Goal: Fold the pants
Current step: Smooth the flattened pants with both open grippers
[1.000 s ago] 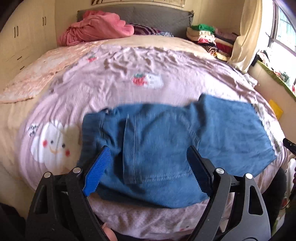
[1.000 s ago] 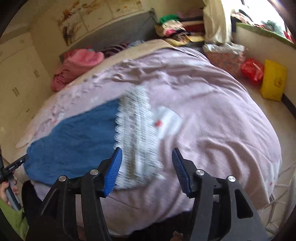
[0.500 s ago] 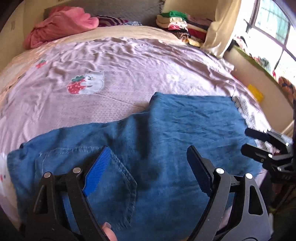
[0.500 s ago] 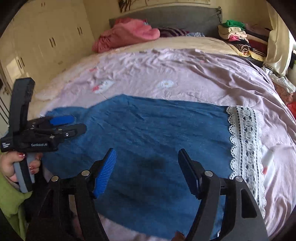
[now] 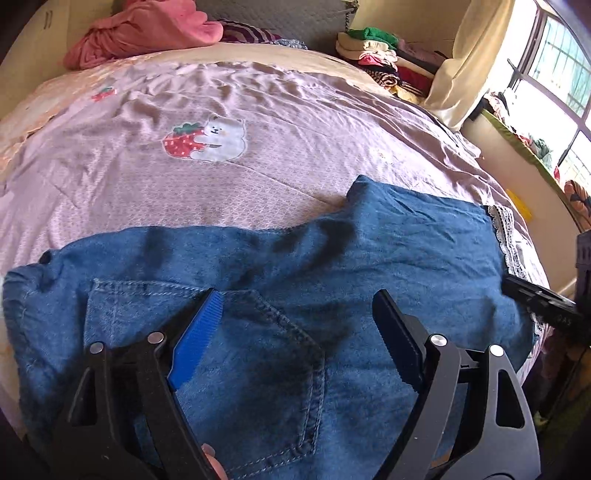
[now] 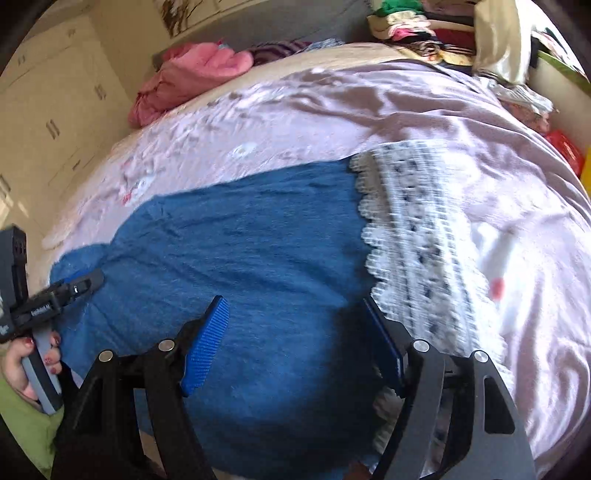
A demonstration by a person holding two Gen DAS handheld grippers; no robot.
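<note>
Blue denim pants (image 5: 332, 280) with white lace hem (image 6: 413, 236) flat on bed's pink cartoon-print sheet (image 5: 280, 110). Pink blanket heap (image 5: 144, 29), stacked clothes (image 5: 384, 51) beyond. Left hand-held gripper (image 5: 295, 325) wide, empty; right hand-held gripper (image 6: 295, 332) just widened, nothing gripped.

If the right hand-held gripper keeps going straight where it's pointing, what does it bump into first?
Probably the blue denim pants lying on the pink bedsheet, near their white lace hem. The right hand-held gripper is open, holding nothing.
</note>
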